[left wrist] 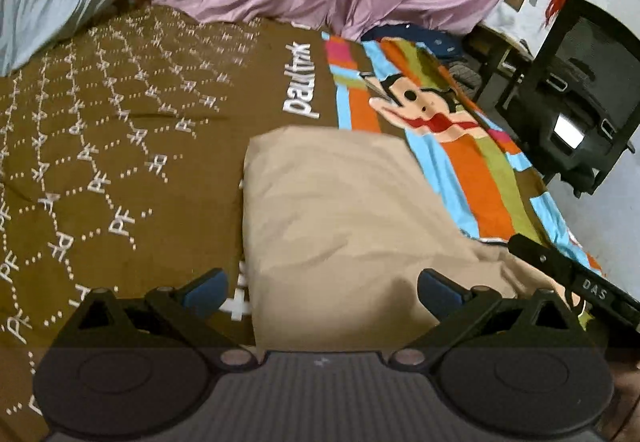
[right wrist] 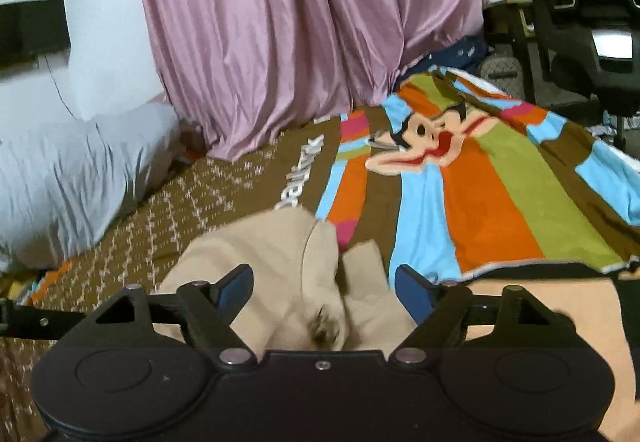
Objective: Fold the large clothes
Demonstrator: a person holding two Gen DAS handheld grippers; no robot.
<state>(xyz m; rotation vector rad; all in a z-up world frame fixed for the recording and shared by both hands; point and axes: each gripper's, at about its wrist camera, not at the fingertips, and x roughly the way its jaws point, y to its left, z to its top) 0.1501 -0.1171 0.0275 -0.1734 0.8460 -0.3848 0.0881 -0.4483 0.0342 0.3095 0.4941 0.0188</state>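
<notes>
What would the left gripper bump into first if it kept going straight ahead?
Probably the beige garment lying on the bedspread; the left gripper has open jaws pointing over it, though depth is unclear.

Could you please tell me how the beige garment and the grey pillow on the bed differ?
The beige folded garment lies flat near both open claws, left claw and right claw; the grey wrinkled pillow sits plump by the pink curtain. Both rest on the brown patterned bedspread.

bedspread (left wrist: 120, 113): brown, cartoon monkey, striped end
curtain (right wrist: 304, 25): pink, hung behind bed
pillow (right wrist: 68, 181): grey, lay beside curtain
chair (left wrist: 580, 89): black, stood off bed
</notes>
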